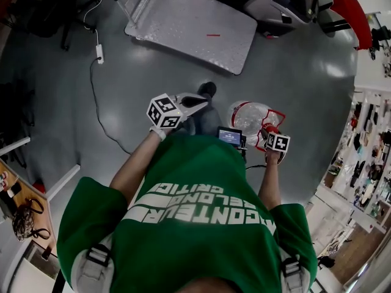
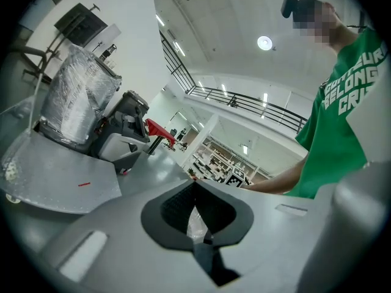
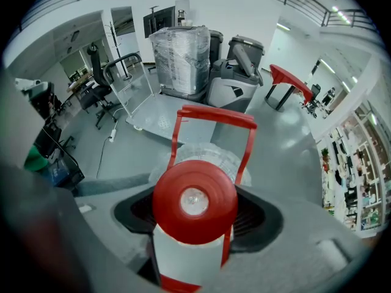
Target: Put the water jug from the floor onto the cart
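Two hand-held grippers are working on the near side of the cart (image 1: 183, 20), both well apart from its flat grey deck. The right gripper (image 3: 195, 218) is pointing steeply downward and is clamping its jaws on the neck of the water jug (image 1: 247, 116), one dark pad sitting on each side just under the red cap (image 3: 194, 200). The jug is standing with its long axis close to vertical, cap pointing up toward the gripper and base pointing down at the grey floor (image 1: 122, 90); whether the base is touching the floor cannot be told. Its red bail handle (image 3: 215, 116) is leaning away from the cap toward the cart. The jug's body is showing as clear plastic, and what it is holding cannot be made out. The left gripper (image 2: 195, 185) is pointing roughly level toward the cart with its jaws brought together at the tips and nothing between them. The cart's deck is carrying no load, only a short red mark (image 1: 212, 35). A plastic-wrapped stack (image 3: 180, 57) is standing just beyond the cart's far end.
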A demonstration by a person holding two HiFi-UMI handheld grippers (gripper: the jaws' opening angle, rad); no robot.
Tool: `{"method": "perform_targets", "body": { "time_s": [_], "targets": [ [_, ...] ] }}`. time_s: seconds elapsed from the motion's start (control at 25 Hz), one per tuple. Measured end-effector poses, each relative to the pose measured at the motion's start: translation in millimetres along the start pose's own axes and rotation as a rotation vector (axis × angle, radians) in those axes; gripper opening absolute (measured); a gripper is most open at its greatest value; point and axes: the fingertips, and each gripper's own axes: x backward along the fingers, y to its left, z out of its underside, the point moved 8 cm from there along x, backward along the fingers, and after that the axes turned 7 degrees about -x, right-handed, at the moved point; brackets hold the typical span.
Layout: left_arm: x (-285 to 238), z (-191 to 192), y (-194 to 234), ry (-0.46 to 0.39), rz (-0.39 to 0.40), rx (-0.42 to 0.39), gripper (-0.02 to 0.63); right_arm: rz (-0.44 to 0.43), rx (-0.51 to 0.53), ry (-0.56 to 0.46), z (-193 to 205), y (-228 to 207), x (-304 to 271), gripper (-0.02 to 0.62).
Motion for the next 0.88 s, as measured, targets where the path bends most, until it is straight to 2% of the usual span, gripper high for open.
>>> {"method": "perform_targets", "body": {
  "time_s": [0.48, 0.88],
  "targets": [
    [4.2, -10.8, 23.3, -0.010, -0.063, 0.020, 0.009, -0.038, 0.060, -0.017, -64.1, 9.6, -24.9, 0.304],
    [-26.4, -42.7, 59.6, 0.015, -0.091, 0.011, 0.009, -0.090, 0.091, -0.028, -130.5, 5.3, -55.7, 0.304]
  ]
}}
